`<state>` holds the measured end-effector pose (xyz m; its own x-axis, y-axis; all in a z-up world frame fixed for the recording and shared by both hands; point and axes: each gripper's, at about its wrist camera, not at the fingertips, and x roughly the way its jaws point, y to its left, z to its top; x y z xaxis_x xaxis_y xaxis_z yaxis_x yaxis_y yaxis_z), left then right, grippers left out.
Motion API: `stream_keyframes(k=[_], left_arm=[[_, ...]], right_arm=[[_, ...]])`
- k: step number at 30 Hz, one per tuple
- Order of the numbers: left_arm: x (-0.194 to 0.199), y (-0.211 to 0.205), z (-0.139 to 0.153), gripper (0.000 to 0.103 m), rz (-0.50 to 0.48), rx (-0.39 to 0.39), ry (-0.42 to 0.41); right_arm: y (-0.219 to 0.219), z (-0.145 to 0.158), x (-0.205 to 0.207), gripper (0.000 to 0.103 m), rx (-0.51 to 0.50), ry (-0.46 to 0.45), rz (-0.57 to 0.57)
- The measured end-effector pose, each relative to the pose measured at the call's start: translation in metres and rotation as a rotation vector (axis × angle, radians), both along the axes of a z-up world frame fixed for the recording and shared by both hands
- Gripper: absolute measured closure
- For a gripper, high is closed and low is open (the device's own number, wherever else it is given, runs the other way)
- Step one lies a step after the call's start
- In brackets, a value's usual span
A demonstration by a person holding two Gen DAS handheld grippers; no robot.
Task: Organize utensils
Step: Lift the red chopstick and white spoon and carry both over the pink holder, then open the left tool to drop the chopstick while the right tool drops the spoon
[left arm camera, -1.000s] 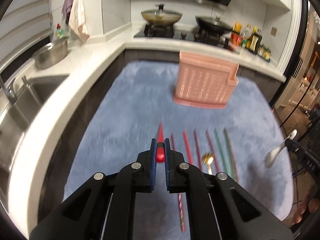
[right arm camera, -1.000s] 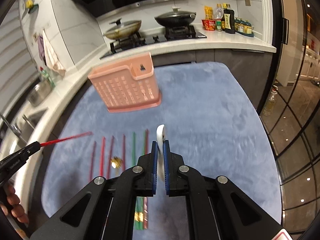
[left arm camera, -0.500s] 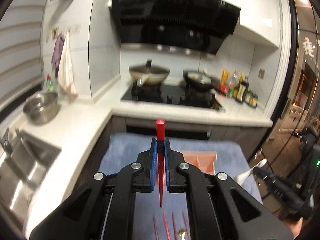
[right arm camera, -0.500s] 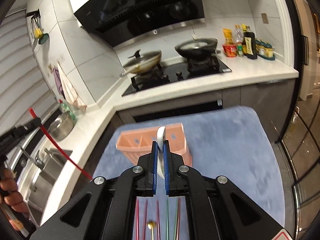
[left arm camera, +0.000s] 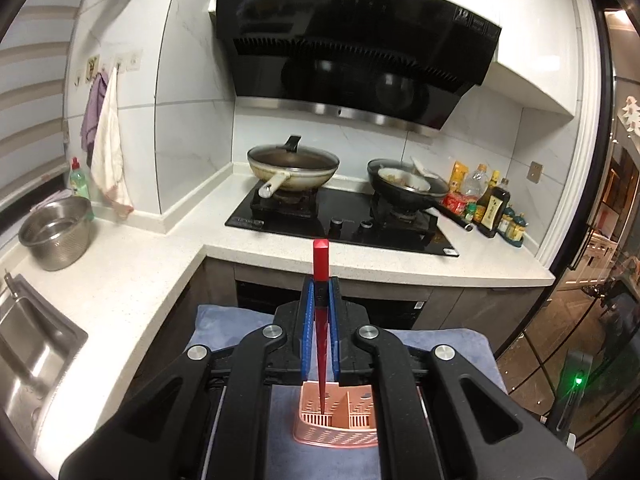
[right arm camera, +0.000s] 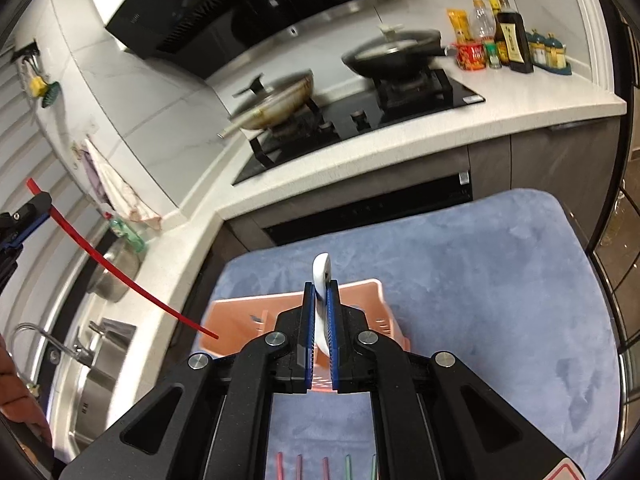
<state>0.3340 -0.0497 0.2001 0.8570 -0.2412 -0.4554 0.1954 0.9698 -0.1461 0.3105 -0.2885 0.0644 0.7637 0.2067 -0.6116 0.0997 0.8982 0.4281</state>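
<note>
My left gripper (left arm camera: 321,285) is shut on a red chopstick (left arm camera: 321,256) that stands nearly upright, its thin tip pointing down over the left compartment of the pink slotted utensil basket (left arm camera: 336,426). In the right wrist view the same red chopstick (right arm camera: 120,276) slants from the left gripper (right arm camera: 30,206) towards the pink basket (right arm camera: 248,316); I cannot tell whether its tip is inside. My right gripper (right arm camera: 321,286) is shut on a white spoon (right arm camera: 321,268), held just above the basket. Several coloured chopsticks (right arm camera: 300,469) lie on the blue mat (right arm camera: 500,280).
Behind the mat runs a white counter (left arm camera: 400,264) with a black hob (left arm camera: 344,220), two pans (left arm camera: 294,168) and sauce bottles (left arm camera: 494,208). On the left are a steel bowl (left arm camera: 54,232) and a sink (left arm camera: 28,344). A person's hand (right arm camera: 16,392) shows at the left edge.
Both grippers have risen and come in over the pink basket. The red chopstick has swung from pointing forward to hanging tip-down. The white spoon stays clamped.
</note>
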Motion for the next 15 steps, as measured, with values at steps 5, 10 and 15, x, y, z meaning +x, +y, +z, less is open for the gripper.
stream_keyframes(k=[5,10,15], left_arm=[[0.019,0.0,-0.027,0.096,0.01,0.01,0.048],[0.028,0.005,-0.051,0.096,0.025,0.007,0.098],[0.026,0.017,-0.061,0.087,0.054,-0.004,0.125]], right_arm=[[0.001,-0.021,0.012,0.097,-0.023,0.039,-0.004],[0.001,-0.034,0.018,0.093,-0.033,0.063,-0.008],[0.0,-0.03,0.012,0.091,-0.055,0.048,-0.027]])
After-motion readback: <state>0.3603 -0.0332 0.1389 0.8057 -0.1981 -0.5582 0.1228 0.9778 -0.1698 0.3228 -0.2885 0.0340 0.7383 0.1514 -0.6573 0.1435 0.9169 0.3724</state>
